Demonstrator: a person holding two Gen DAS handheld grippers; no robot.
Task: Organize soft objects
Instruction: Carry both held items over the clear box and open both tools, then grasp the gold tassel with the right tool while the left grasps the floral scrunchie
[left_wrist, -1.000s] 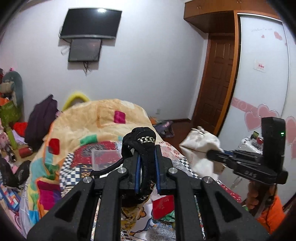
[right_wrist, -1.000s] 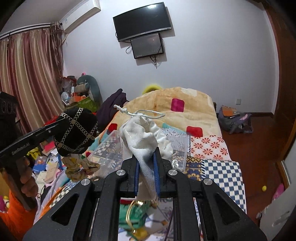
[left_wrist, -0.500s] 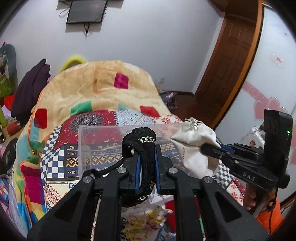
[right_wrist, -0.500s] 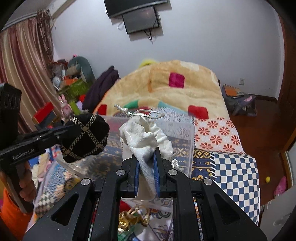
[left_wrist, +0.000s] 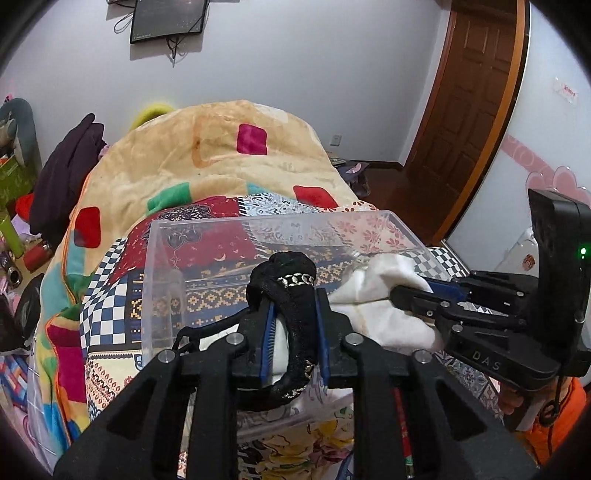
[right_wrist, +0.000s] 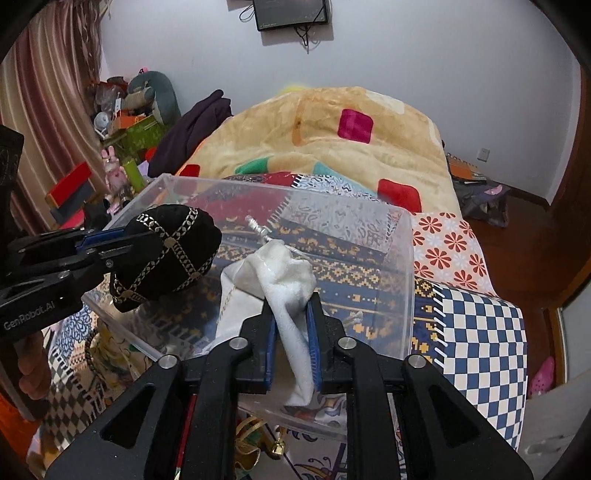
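A clear plastic bin (left_wrist: 258, 223) (right_wrist: 402, 236) sits on the patterned bed. My left gripper (left_wrist: 293, 325) is shut on a black pouch with gold chain trim (left_wrist: 291, 291) and holds it over the bin's near left part; the pouch also shows in the right wrist view (right_wrist: 166, 254). My right gripper (right_wrist: 290, 325) is shut on a white drawstring bag (right_wrist: 284, 277) and holds it over the bin's near right part. The white bag also shows in the left wrist view (left_wrist: 376, 295), beside the black pouch.
A beige blanket with coloured squares (left_wrist: 221, 158) covers the far bed. Clutter and toys (right_wrist: 129, 110) line the left wall. A wooden door (left_wrist: 465, 110) stands at right. Loose items (right_wrist: 255, 435) lie on the bed in front of the bin.
Both grippers have moved forward and down, bringing the black pouch and the white bag from above the bed to over the open bin. Both stay shut on their loads.
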